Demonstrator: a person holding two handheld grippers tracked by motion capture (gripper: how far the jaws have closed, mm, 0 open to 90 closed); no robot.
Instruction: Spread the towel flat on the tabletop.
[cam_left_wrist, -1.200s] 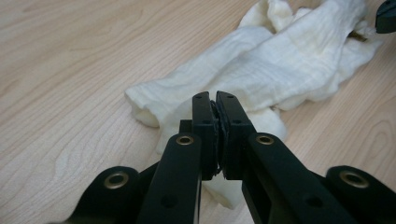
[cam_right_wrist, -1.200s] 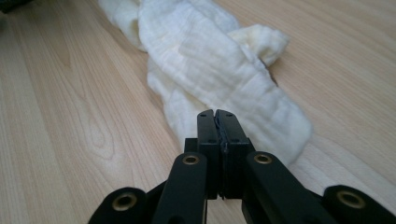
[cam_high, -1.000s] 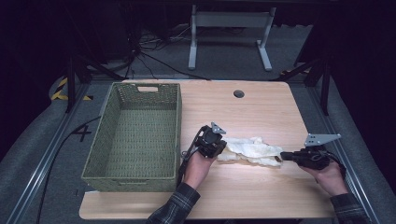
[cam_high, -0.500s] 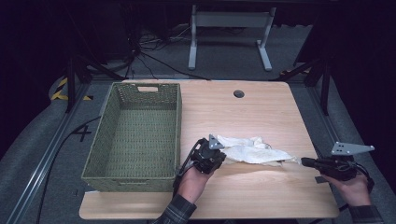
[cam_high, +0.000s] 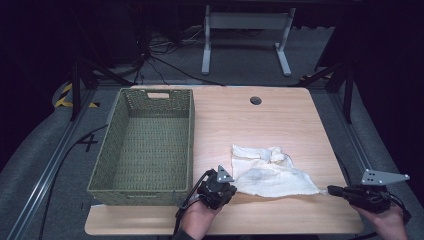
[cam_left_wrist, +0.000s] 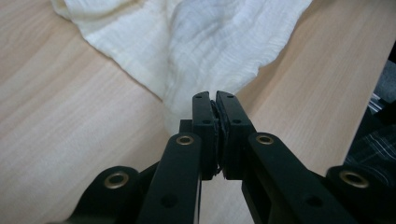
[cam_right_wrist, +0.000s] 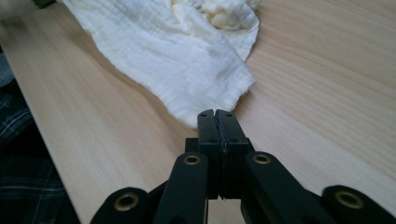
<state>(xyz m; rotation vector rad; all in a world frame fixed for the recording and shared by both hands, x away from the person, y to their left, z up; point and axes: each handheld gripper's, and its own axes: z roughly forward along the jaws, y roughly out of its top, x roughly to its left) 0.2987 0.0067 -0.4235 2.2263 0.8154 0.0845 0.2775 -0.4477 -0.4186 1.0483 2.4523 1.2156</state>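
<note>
Item: one cream muslin cloth, lying on the wooden surface toward its near right quarter, just beside the green woven basket that stood along the left edge. Condition at this moment: partly spread, flat and drawn taut along its near hem, with a bunched, crumpled portion at its far side. Left gripper: fingers fully closed on the cloth's near left corner, fabric pinched between the pads. Right gripper: fingers closed tight on the near right tip of the cloth, close to the right edge of the surface. Change noted against the frames of a second before: both hands had drawn back toward the near edge, and the right hand had travelled outward toward the near right corner; the cloth, then a compact crumpled heap between the grippers, had lengthened into a stretched sheet. Assessment: the work in hand appeared to be spreading the cloth flat, likely ahead of folding or of placing it in the basket; the near hem was largely opened out, while the far bunched portion remained unsmoothed. Basket: empty, unmoved. Both grips appeared secure, with no slack at either corner.
</note>
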